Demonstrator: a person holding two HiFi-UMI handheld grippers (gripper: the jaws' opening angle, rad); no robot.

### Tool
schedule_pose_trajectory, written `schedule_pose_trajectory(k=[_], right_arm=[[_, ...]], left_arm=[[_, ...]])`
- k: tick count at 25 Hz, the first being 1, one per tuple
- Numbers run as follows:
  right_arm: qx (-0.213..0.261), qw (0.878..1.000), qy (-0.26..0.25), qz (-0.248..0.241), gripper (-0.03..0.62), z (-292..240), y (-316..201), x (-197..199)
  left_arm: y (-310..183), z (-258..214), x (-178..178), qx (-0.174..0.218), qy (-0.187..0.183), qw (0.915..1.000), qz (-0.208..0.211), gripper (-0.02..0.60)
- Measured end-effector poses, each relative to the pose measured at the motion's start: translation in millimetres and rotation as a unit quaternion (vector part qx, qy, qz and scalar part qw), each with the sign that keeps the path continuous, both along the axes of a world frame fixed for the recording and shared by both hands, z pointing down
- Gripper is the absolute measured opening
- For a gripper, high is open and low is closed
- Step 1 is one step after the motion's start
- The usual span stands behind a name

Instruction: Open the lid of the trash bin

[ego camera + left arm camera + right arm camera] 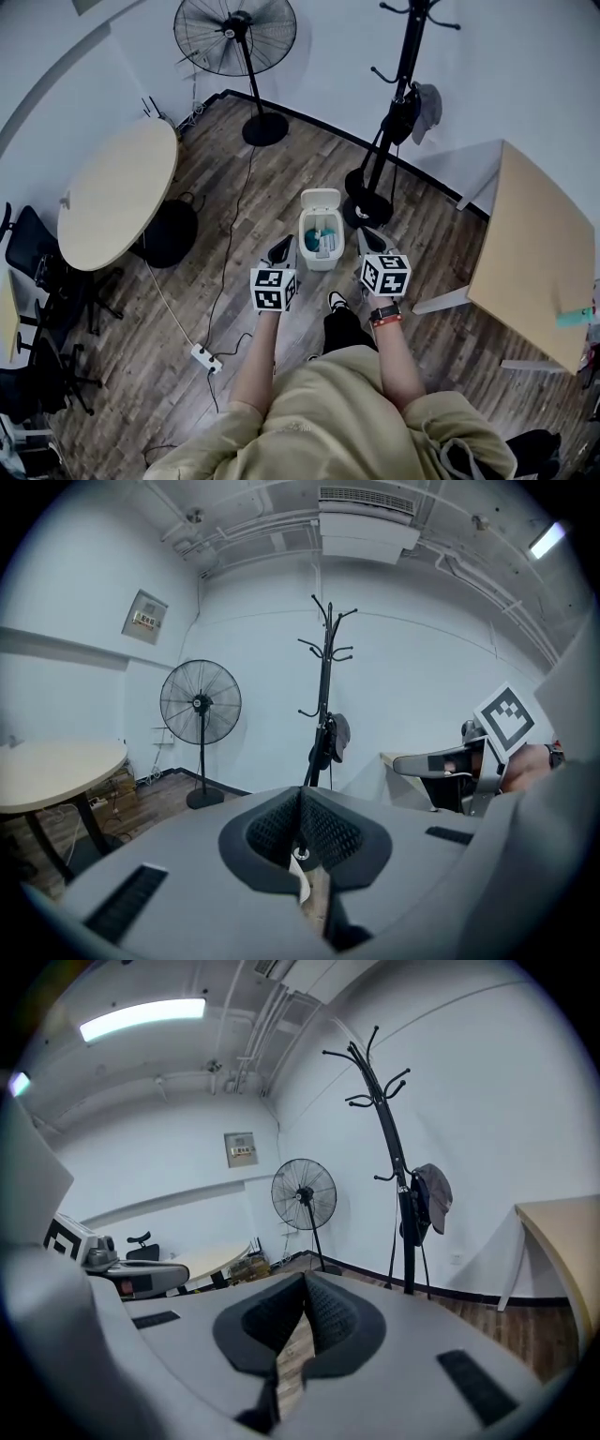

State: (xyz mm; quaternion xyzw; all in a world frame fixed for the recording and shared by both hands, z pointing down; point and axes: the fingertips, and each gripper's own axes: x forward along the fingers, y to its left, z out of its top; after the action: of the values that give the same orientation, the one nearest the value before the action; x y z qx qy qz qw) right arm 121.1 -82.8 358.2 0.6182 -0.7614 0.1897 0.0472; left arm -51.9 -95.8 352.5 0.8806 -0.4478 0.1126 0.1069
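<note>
Wood plank floor (281, 178). Pedestal fan (235, 37) stands by the far wall. Coat rack (398, 94) is to its right, with a grey cap (428, 108) hanging on it. Round table (117, 192) at left, office chairs (28, 248) beside it. Rectangular table (539, 253) at right. White power strip (206, 357) lies on the floor.

Office-type room: round table (117, 192), rolling office chairs (28, 246), desk (539, 253), coat rack (394, 112), pedestal fan (236, 37), floor power strip (206, 357), exposed ceiling ducting (366, 522).
</note>
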Motion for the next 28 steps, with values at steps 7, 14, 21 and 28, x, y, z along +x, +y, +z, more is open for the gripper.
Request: schedule_pose_trajectory(k=[7, 14, 21, 28], right_arm=[[0.043, 0.999, 0.003, 0.004, 0.012, -42, 3, -7], [0.086, 0.996, 0.011, -0.004, 0.012, -82, 7, -13], [0.110, 0.994, 0.006, -0.003, 0.012, -109, 7, -17], [0.129, 0.992, 0.011, -0.002, 0.012, -133, 4, -22]], left_arm=[[0, -44, -6, 0.041, 0.014, 0.9990, -0.006, 0.023], [4, -83, -3, 0.080, 0.031, 0.9963, -0.009, 0.023], [2, -115, -9, 0.098, 0.053, 0.9936, -0.017, 0.023], [1, -142, -10, 0.123, 0.050, 0.9910, -0.016, 0.023]])
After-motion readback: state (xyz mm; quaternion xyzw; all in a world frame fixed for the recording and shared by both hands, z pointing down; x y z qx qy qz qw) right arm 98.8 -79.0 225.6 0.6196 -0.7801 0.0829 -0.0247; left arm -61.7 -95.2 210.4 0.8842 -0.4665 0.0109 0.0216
